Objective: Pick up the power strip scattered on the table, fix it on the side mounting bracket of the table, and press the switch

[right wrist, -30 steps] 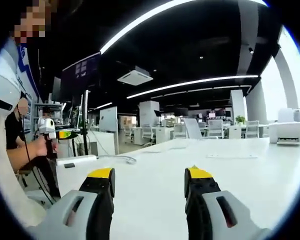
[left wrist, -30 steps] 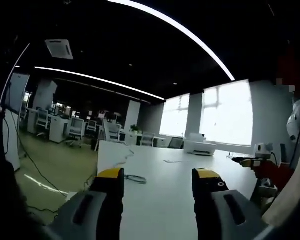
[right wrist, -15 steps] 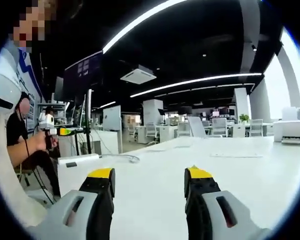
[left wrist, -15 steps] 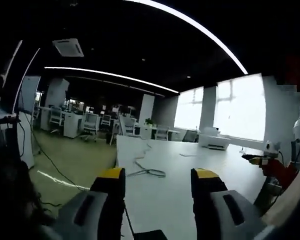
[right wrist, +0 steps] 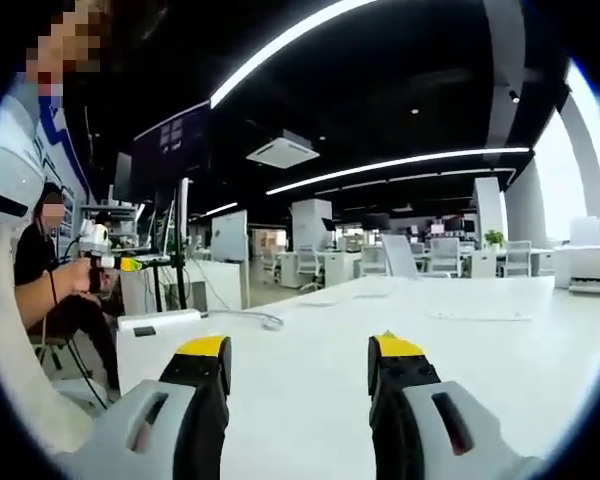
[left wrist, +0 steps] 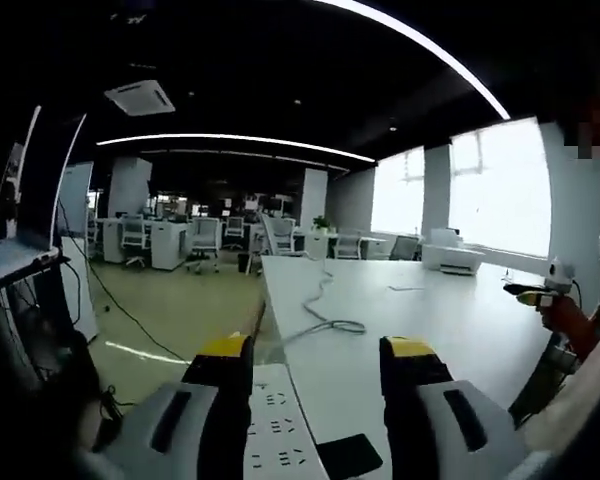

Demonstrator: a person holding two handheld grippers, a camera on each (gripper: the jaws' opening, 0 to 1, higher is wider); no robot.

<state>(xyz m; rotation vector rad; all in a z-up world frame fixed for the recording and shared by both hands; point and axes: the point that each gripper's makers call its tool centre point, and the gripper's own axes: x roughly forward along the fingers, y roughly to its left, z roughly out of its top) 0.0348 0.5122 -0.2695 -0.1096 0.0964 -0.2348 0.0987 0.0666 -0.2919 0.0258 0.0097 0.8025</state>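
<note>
In the left gripper view a white power strip [left wrist: 278, 430] lies on the white table [left wrist: 420, 320] near its left edge, low between my jaws. Its grey cord [left wrist: 325, 318] snakes away across the table. My left gripper [left wrist: 315, 355] hangs open just above the strip, yellow-tipped jaws apart with nothing held. A small black object [left wrist: 348, 455] lies beside the strip. In the right gripper view my right gripper [right wrist: 298, 355] is open over bare table [right wrist: 460, 360], with the power strip [right wrist: 160, 323] lying at the table's far left edge and its cord [right wrist: 250, 318] trailing right.
A white printer [left wrist: 452, 259] stands at the table's far end, also seen as printer [right wrist: 585, 270]. A seated person [right wrist: 55, 290] at the left holds another gripper device. Desks and chairs fill the office behind. Floor cables [left wrist: 120, 310] run left of the table.
The left gripper view has dipped and moved in toward the table's edge, so the power strip now shows between its jaws. The right gripper view has barely shifted.
</note>
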